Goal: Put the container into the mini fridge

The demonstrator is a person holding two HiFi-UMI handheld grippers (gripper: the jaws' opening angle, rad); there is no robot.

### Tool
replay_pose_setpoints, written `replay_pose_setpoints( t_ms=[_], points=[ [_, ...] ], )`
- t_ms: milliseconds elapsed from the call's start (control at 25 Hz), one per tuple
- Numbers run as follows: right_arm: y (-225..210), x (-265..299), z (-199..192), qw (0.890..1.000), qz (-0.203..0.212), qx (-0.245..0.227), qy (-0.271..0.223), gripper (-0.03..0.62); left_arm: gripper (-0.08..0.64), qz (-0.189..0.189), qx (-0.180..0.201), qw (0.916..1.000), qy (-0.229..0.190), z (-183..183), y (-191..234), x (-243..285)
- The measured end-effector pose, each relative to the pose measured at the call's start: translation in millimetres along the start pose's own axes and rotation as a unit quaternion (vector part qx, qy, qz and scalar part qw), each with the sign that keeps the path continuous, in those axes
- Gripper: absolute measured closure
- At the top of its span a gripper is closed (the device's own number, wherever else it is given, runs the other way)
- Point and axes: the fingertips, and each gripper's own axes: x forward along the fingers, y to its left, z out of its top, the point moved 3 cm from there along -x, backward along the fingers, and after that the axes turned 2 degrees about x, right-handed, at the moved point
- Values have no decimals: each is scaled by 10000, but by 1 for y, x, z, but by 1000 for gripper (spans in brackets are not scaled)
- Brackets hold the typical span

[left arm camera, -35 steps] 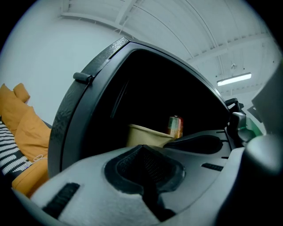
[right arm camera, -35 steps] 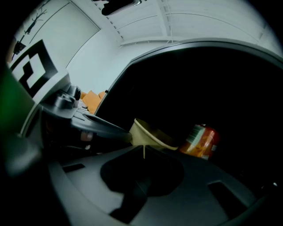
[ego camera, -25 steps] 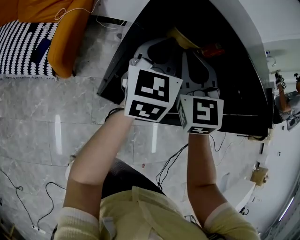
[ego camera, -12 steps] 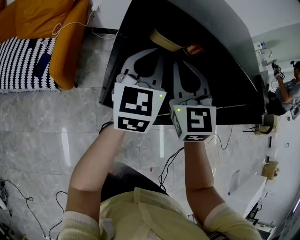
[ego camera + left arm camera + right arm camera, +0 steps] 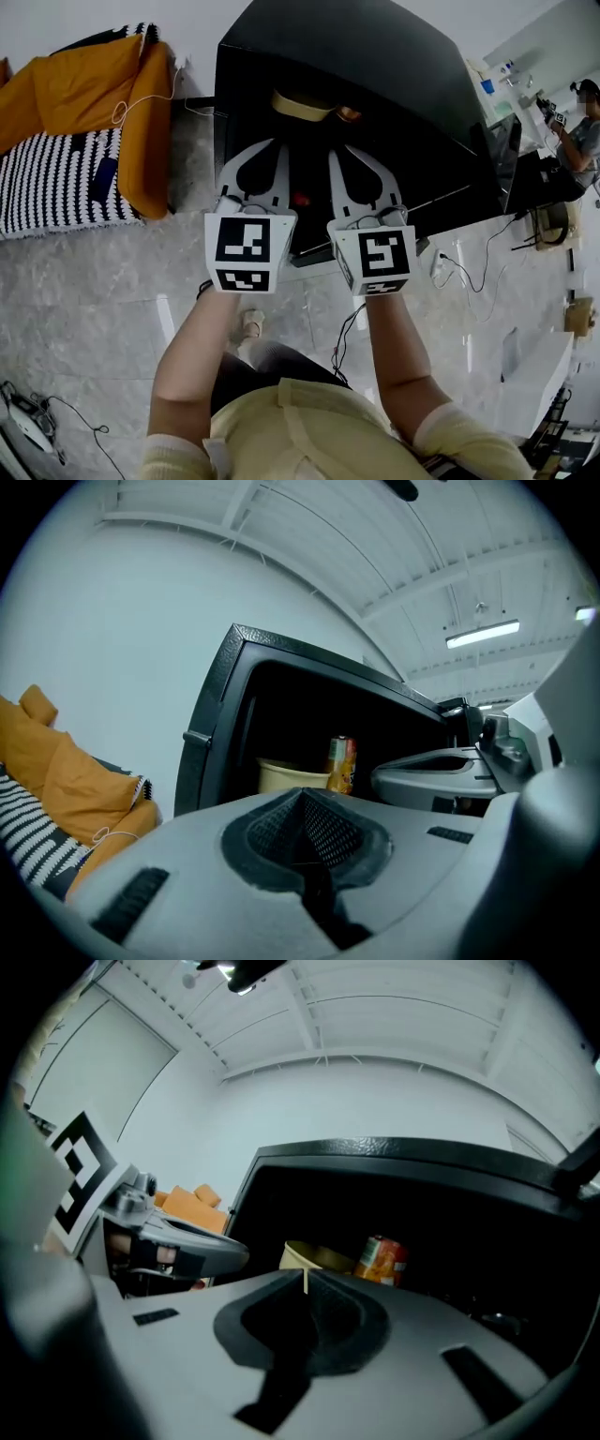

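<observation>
The beige container (image 5: 302,106) sits inside the open black mini fridge (image 5: 375,56), beside an orange can (image 5: 349,114). In the head view my left gripper (image 5: 267,150) and right gripper (image 5: 343,152) are held side by side in front of the fridge opening, short of the container. Both are shut with nothing in them. The left gripper view looks over its closed jaws at the container (image 5: 291,776) and can (image 5: 341,764). The right gripper view shows the same container (image 5: 314,1258) and can (image 5: 380,1260) deeper in the dark interior.
An orange cushion (image 5: 84,84) and a black-and-white striped blanket (image 5: 47,183) lie left of the fridge. Cables (image 5: 464,272) run over the marble floor at the right. A person (image 5: 577,131) stands far right.
Both grippers have drawn back out of the fridge toward me, staying shut. The container and can stay inside. The head view has pulled away, showing more of the fridge top.
</observation>
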Motion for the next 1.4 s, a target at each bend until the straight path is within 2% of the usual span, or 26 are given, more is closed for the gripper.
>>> replay_pose_setpoints(
  t_ms=[400, 720, 920, 1160, 1400],
  points=[
    [-8, -28, 12, 9984, -252, 499, -129, 557, 537, 71, 69, 10000, 2, 19, -1, -25],
    [-5, -46, 18, 9953, -299, 903, -190, 557, 537, 112, 131, 9999, -21, 35, -5, -45],
    [0, -54, 16, 9919, -311, 1210, -213, 558, 537, 213, 350, 9991, 94, 37, -2, -60],
    [0, -68, 10, 9860, -280, 1633, -166, 561, 537, 277, 361, 9987, 211, 39, -1, -78],
    [-1, -84, 12, 9835, -247, 1791, -101, 563, 537, 300, 485, 9978, 330, 38, 0, -91]
  ],
)
